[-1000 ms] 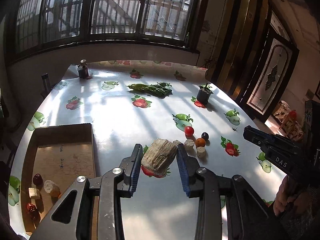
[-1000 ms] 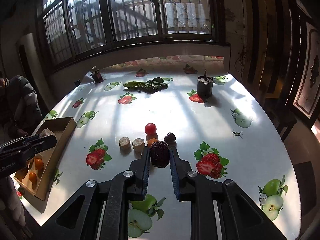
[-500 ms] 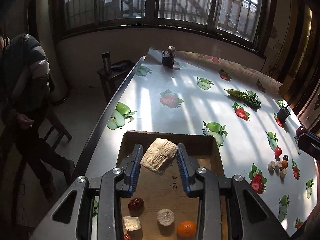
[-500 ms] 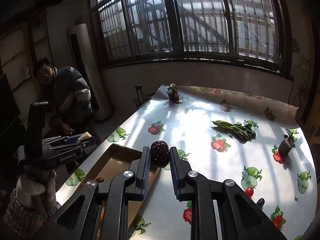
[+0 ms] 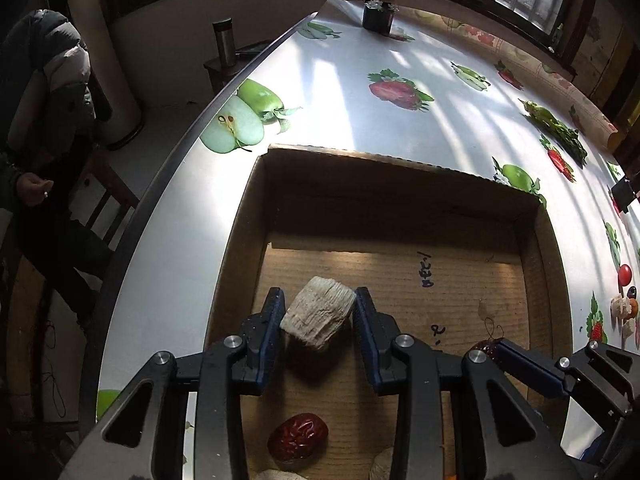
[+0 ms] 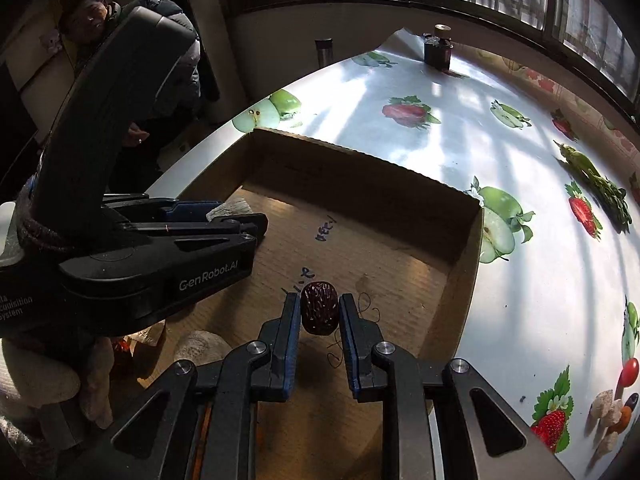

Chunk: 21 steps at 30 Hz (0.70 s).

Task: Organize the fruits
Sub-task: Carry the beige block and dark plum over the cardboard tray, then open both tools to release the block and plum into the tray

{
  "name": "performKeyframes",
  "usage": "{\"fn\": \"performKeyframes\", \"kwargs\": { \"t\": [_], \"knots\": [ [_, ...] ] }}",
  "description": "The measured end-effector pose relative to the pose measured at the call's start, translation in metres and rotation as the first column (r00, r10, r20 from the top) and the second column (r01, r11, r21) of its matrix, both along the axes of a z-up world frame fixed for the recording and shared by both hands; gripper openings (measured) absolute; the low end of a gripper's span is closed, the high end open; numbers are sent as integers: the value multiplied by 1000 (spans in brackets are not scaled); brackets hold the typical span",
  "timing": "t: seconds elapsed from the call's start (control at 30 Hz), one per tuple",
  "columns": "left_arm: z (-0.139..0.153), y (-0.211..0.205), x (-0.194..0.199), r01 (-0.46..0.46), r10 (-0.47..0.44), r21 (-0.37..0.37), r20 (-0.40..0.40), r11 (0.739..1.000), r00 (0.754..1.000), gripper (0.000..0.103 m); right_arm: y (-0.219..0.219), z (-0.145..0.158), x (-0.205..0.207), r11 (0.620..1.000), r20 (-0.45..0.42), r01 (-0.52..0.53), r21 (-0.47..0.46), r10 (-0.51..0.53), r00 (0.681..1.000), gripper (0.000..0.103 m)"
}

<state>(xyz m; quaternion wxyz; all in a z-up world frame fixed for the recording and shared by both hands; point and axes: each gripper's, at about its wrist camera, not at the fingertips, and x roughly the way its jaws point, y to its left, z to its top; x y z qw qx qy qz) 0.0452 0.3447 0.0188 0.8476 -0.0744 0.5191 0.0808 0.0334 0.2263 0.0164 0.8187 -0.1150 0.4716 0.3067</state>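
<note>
My left gripper is shut on a pale ridged chunk and holds it low inside the cardboard box. My right gripper is shut on a dark red date, also low over the box floor. The right gripper shows in the left wrist view at the lower right. The left gripper shows in the right wrist view at the left. Another red date lies on the box floor below my left fingers.
Loose fruits lie in a group on the tablecloth at the far right, among them a red tomato. Green vegetables lie farther back. A dark jar stands at the table's far end. A person stands left of the table.
Both grippers have come down into the cardboard box with their loads still held. The box now fills the middle of both views, and the two grippers are side by side.
</note>
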Motion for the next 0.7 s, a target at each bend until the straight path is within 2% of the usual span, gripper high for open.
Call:
{"fn": "performKeyframes", "kwargs": {
  "t": [0.2,0.27,0.3,0.33,0.47,0.53,0.67,0.7],
  "knots": [
    [13,3,-10,-23,24,-21,46,1000,999,41,3,-3,-5,1000,7,-3,-3,3,1000,23],
    [25,2,-18,-34,35,-20,76,999,997,45,-1,3,-10,1000,20,-1,13,1,1000,38],
    [32,1,-22,-40,42,-18,94,999,995,47,-3,6,-12,1000,26,-1,26,0,1000,52],
    [41,0,-27,-47,48,-16,112,999,992,50,-6,10,-15,999,34,1,36,-2,999,57],
    [77,-15,-51,-54,54,-2,193,999,980,55,-25,30,-30,999,90,18,45,-22,996,57],
    [96,-29,-65,-39,35,9,233,999,972,63,-41,42,-39,997,120,44,60,-51,991,57],
    [134,-70,-100,6,-20,45,308,999,951,70,-83,69,-59,986,148,112,122,-129,981,57],
    [144,-83,-111,15,-34,60,332,998,943,76,-94,76,-66,982,156,128,138,-150,976,57]
  ]
}}
